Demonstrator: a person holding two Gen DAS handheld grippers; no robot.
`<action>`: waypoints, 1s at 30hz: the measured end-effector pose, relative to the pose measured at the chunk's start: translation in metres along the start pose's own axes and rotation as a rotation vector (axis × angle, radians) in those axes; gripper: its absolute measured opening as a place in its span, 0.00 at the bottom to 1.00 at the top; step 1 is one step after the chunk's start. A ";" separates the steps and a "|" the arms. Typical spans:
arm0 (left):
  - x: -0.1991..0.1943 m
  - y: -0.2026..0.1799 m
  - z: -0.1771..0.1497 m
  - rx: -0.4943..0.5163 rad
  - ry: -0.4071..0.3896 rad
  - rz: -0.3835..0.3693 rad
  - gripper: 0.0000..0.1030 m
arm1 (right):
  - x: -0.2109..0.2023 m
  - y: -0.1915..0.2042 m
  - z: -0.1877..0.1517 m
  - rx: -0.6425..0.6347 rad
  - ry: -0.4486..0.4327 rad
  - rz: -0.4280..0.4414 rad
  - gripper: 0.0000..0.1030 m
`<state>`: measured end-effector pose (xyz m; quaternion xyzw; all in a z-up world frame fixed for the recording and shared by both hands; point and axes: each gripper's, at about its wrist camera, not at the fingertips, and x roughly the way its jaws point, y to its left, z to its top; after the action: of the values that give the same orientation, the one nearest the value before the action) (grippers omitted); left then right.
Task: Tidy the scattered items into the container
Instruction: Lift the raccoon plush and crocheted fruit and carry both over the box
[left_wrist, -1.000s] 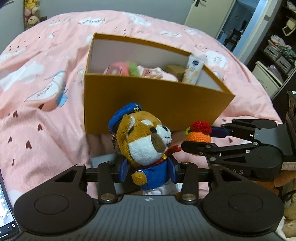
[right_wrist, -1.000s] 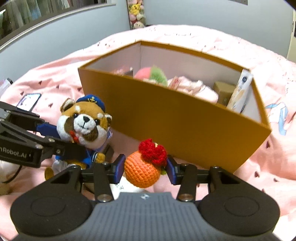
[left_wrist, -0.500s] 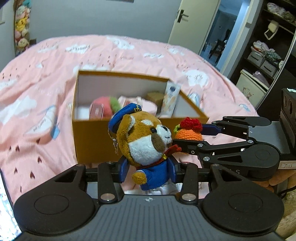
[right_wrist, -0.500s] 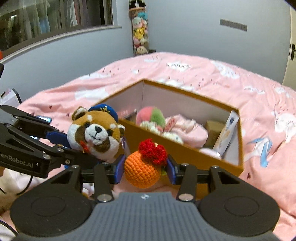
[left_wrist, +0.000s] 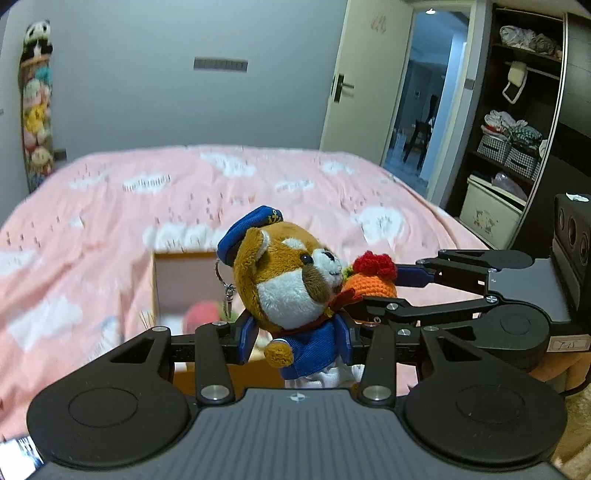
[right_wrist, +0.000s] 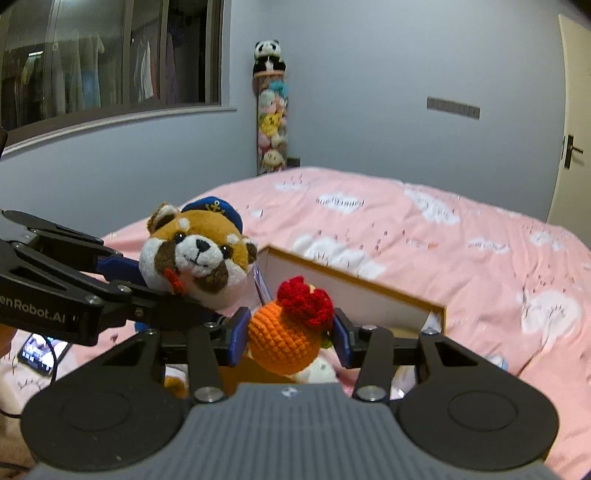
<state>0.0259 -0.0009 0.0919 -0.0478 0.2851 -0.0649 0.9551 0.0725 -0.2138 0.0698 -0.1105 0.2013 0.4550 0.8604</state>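
We clamp the plush raccoon (left_wrist: 291, 291) in the left gripper (left_wrist: 295, 338) jaws and the crocheted orange (right_wrist: 284, 341) in the right gripper (right_wrist: 288, 338) jaws. We hold both above the box (right_wrist: 354, 291) rim for release inside.

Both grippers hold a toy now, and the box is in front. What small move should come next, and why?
Probably carry both forward until they are above the open box, then let go. The left gripper is shut on the red panda plush, the right gripper on the crochet orange, and both toys appear lifted off the bedspread, near the box's front wall.
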 end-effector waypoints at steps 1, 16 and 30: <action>-0.001 0.001 0.005 0.006 -0.014 0.003 0.48 | 0.000 -0.001 0.004 0.000 -0.009 0.000 0.48; 0.043 0.027 0.045 0.006 -0.071 0.030 0.48 | 0.055 -0.026 0.043 0.037 -0.062 -0.017 0.48; 0.127 0.081 0.017 -0.068 0.115 0.118 0.48 | 0.159 -0.037 0.016 0.033 0.124 -0.025 0.48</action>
<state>0.1482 0.0606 0.0270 -0.0594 0.3440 -0.0013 0.9371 0.1874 -0.1112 0.0138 -0.1268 0.2602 0.4333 0.8535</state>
